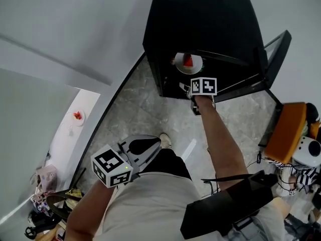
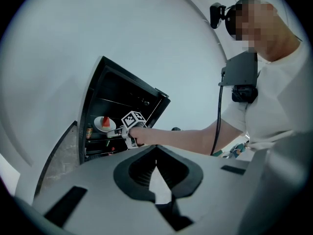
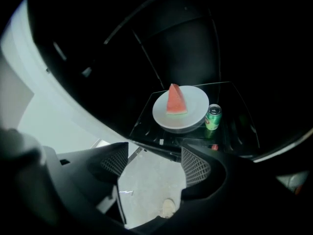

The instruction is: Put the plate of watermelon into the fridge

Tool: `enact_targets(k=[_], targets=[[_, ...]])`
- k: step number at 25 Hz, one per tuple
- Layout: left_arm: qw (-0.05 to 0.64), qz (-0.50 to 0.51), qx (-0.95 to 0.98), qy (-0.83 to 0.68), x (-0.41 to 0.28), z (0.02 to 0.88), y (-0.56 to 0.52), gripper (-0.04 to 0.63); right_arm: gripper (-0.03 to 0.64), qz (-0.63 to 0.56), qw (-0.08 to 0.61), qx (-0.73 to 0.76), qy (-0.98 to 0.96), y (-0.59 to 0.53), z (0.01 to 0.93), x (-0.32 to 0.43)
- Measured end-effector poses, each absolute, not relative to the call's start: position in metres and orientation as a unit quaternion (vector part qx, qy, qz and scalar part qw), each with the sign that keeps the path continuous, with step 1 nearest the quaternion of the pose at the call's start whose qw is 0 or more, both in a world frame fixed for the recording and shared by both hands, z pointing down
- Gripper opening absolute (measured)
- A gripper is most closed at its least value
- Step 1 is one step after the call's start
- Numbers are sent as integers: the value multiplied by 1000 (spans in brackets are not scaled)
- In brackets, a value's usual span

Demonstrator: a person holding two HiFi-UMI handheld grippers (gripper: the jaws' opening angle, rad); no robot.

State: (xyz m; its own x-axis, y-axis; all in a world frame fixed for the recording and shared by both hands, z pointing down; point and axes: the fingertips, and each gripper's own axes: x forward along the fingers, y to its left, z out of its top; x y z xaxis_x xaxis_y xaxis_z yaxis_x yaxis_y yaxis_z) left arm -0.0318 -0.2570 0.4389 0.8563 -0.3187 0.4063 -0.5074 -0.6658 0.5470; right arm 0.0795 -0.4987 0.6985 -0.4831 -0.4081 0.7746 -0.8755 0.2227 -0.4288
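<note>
Right gripper view: my right hand-held gripper [image 3: 154, 163] open, empty; plate [image 3: 193, 109] near shelf [image 3: 237, 121] front edge, closing door [image 1: 278, 54] might clip it.

My left gripper [image 2: 156, 153] is pale grey, its broad jaws lined with ribbed black rubber. My right gripper [image 3: 154, 153] looks darker, perhaps only from shadow, with cross-hatched pads [image 3: 195, 168]. Each carries a white cube [image 1: 111, 165] printed with black square markers. I wear a pale short-sleeved shirt [image 2: 288, 97], a black box [image 2: 240, 70] on the chest with a black cable [image 2: 218, 121] hanging from it, and a small black camera [image 2: 216, 14] at my head.
</note>
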Motion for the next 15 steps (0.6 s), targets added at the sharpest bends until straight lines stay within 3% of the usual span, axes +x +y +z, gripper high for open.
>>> enact_targets(k=[6,8,10,15], targets=[[323,128,909,-232,-45,430,-217,12,316,418,265,419,-762,-449,665,67],[320,126,909,-234,-52,427,-200,12,214,405,270,411,-771,-423,652,61],[314,125,911,-237,-61,423,-180,12,61,387,277,407,-780,-395,639,55],[273,135,922,-241,-87,417,-131,12,17,360,285,394,-796,-317,610,36]])
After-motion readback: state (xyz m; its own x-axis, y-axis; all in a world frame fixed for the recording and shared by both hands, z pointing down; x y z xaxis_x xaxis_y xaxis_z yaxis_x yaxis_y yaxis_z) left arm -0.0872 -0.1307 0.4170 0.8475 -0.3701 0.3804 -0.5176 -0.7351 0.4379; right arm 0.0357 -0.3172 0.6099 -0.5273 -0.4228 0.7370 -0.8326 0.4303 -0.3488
